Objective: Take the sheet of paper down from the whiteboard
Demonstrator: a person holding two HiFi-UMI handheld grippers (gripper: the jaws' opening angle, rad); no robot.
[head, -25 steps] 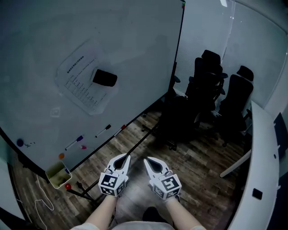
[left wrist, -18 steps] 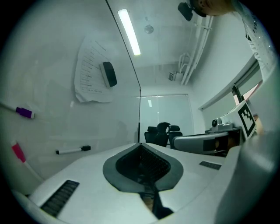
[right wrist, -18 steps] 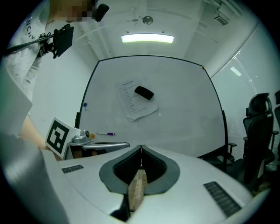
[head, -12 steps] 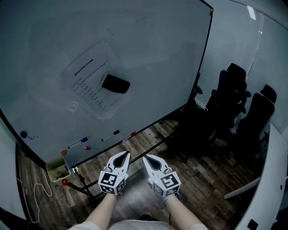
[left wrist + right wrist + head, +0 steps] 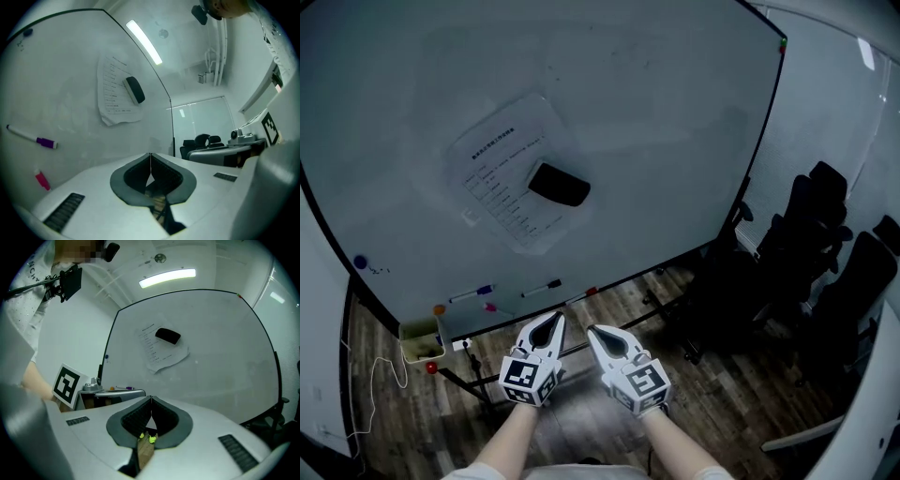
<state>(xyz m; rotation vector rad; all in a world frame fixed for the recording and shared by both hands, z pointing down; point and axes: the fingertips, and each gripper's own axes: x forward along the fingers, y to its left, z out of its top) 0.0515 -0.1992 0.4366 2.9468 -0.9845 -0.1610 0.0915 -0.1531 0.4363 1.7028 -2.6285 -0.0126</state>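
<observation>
While the sheet of paper (image 5: 502,164) hangs on the whiteboard (image 5: 675,141), none of the task itself is done. The sheet sits tilted on the left-centre of the board, with a black eraser (image 5: 560,185) lying on its right half. The eraser is probably magnetic and looks to be what pins the sheet there. The sheet's lower edge looks a little wrinkled and lifted off the board.

Both tools are held low and side by side above the wooden floor (image 5: 712,394), well apart from the sheet and below the ledge where the markers (image 5: 542,287) lie. The left gripper (image 5: 553,319) has its fingers (image 5: 133,176) pressed together with nothing between them. The right gripper (image 5: 592,330) is the same, fingers (image 5: 131,420) closed on nothing. Each gripper view shows the paper ahead and above the closed tips, so both point roughly toward the board.

By my reading, everything is left to do. The grippers must go up to the sheet and one pair of fingers must open. The eraser then has to be lifted or slid off, an edge of the paper pinched, and the sheet drawn away from the board.
</observation>
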